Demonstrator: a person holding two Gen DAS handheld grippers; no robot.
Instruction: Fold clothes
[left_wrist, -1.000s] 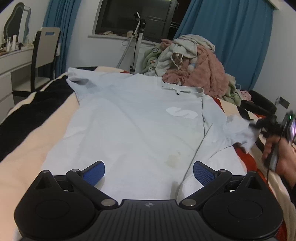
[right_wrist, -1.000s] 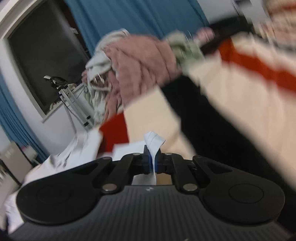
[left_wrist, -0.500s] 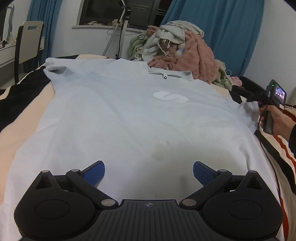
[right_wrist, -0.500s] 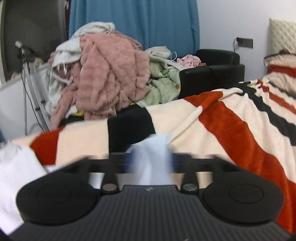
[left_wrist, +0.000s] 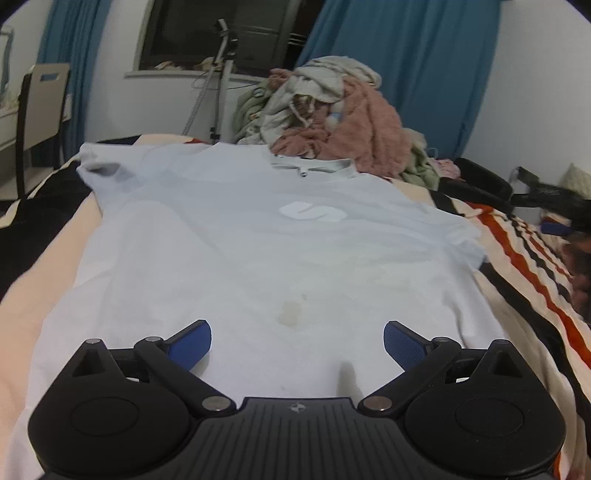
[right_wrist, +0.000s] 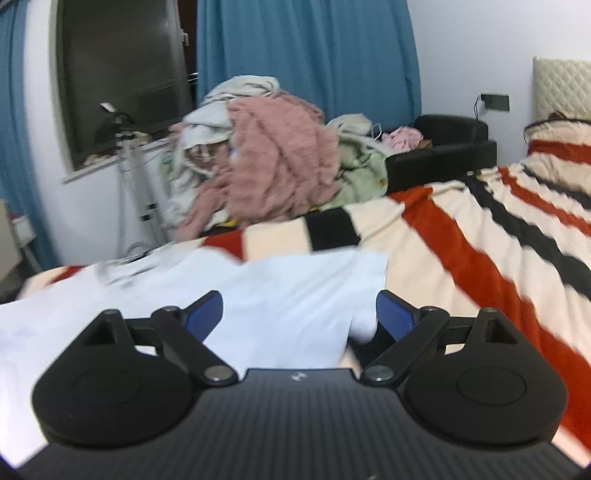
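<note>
A pale blue T-shirt (left_wrist: 258, 240) with a white logo lies spread flat, front up, on the bed. My left gripper (left_wrist: 297, 343) hovers open over the shirt's lower part, near a small yellowish stain, with nothing between its blue pads. In the right wrist view the shirt's sleeve (right_wrist: 295, 284) lies flat on the striped blanket. My right gripper (right_wrist: 299, 314) is just above and behind the sleeve. Its jaws are opening, and the cloth lies below them, not pinched.
A tall pile of mixed clothes (left_wrist: 332, 122), pink, white and green, sits beyond the shirt's collar. The red, black and cream striped blanket (right_wrist: 461, 258) covers the bed to the right. A black armchair (right_wrist: 443, 147) stands behind it. A chair (left_wrist: 40, 99) and a metal stand (left_wrist: 221, 74) are at the far left.
The right gripper was shut on the sleeve tip; it has pulled the sleeve outward, let go and opened, and the sleeve now lies flat. The left gripper stays open over the shirt.
</note>
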